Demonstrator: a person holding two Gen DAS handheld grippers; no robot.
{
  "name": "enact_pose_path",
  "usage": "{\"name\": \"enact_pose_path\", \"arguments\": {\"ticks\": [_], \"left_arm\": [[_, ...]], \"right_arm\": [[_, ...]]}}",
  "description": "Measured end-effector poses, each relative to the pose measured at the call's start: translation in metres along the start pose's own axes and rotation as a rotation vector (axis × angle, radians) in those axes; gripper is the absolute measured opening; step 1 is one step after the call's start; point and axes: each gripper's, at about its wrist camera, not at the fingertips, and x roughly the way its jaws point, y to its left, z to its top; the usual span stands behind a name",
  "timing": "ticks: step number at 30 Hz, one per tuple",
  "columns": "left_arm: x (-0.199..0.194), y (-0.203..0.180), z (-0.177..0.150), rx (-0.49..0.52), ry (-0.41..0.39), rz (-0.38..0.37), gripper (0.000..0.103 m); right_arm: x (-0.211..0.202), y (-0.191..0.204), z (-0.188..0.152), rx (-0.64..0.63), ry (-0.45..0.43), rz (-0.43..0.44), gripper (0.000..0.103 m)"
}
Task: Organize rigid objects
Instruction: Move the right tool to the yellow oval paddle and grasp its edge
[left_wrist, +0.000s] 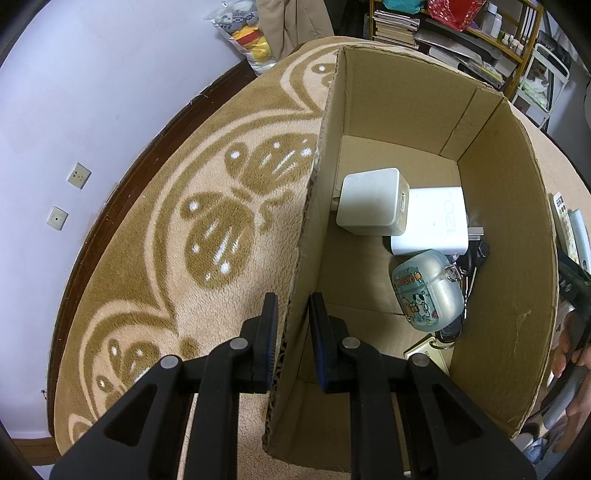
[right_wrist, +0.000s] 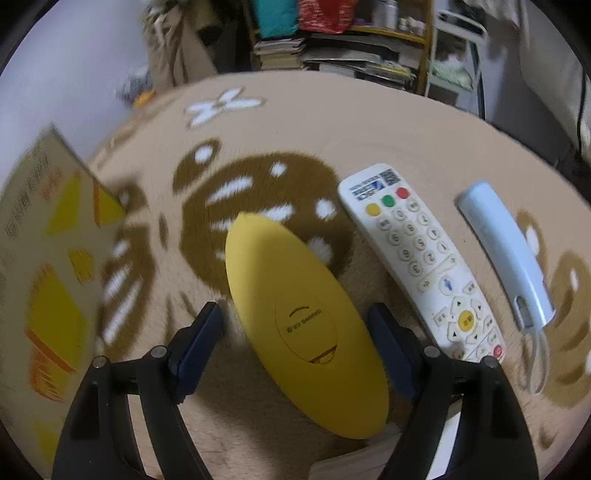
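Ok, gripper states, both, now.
Left gripper: shut on the cardboard box wall.
Right gripper: open, fingers either side of the yellow oval case, not gripping.

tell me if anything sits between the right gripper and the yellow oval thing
Nothing visible does: the yellow oval case lies on the rug between the open fingers of the right gripper. The white remote lies off to its right.

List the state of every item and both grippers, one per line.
Left gripper: fingers straddling the cardboard box wall, nearly closed on it.
Cardboard box: open-topped, on the rug.
White chargers: inside the box, one leaning on the other.
Earbud case: closed, in the box.
Right gripper: open, either side of the yellow remote, not touching it.
White remote: face up on the rug.
Blue remote: face down, on the rug.
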Motion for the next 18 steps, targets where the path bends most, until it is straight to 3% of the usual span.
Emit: {"name": "enact_pose_path", "arguments": {"ticks": [2,7,18], "left_arm": [[0.0,0.0,0.0,0.001,0.0,0.001,0.017],[0.0,0.0,0.0,0.0,0.0,0.0,0.017],[0.001,0.0,0.0,-0.002,0.0,-0.005,0.017]], "right_arm": [[-0.003,-0.001,0.0,0.006,-0.004,-0.013,0.072],[-0.011,-0.002,-0.003,-0.014,-0.005,-0.018,0.063],[-0.033,0.007,-0.004,0.03,-0.017,0.002,0.061]]}}
